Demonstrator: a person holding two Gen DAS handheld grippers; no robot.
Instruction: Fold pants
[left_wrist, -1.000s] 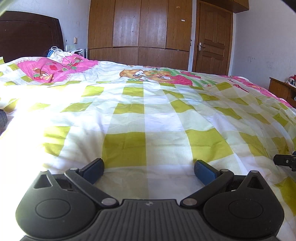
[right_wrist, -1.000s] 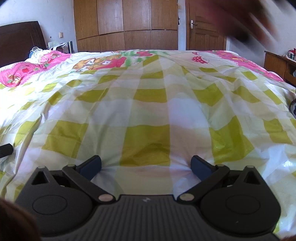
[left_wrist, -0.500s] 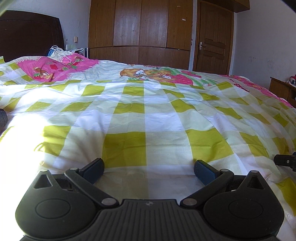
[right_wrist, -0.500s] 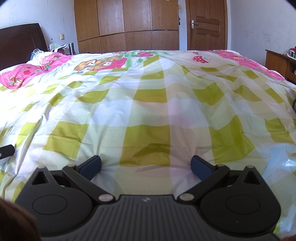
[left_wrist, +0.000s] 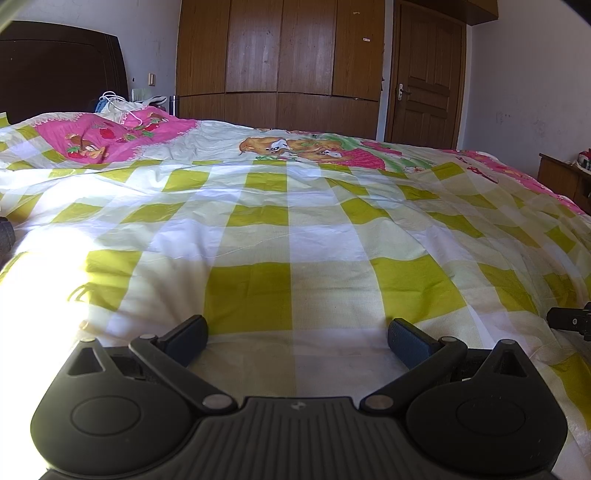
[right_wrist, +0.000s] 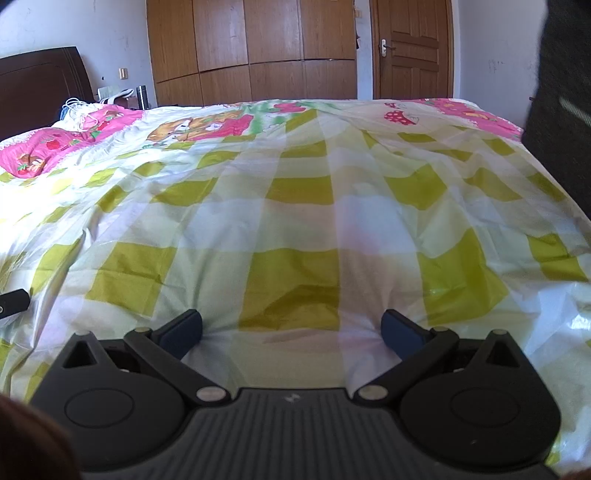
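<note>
Left gripper (left_wrist: 295, 334) sits low over the bed with its blue-padded fingers (left_wrist: 186, 334) spread wide, nothing between them but the quilt (left_wrist: 295, 236). Right gripper (right_wrist: 291, 328) is likewise spread wide and empty, its pads (right_wrist: 400, 332) pressing or nearly pressing into the wrinkled cloth beneath; contact cannot be confirmed. The two tools lie side by side: the tip of the right one shows at the right edge of the left view, and a dark tip at the left edge of the right view appears to be the left one.

A green-and-white checked quilt with pink cartoon panels covers the whole bed ahead of both. The pants cannot be placed with certainty: the only candidate is a dark fabric (right_wrist: 561, 103) blurred at the upper right edge of the right view, above the bed's far corner.

Beyond the quilt, a pink pillow (left_wrist: 107, 138) with a white cord on it lies near the dark headboard (left_wrist: 59, 70). A wooden wardrobe (left_wrist: 280, 62) and a door (left_wrist: 424, 81) line the back wall, with a low cabinet (left_wrist: 561, 177) at right.
</note>
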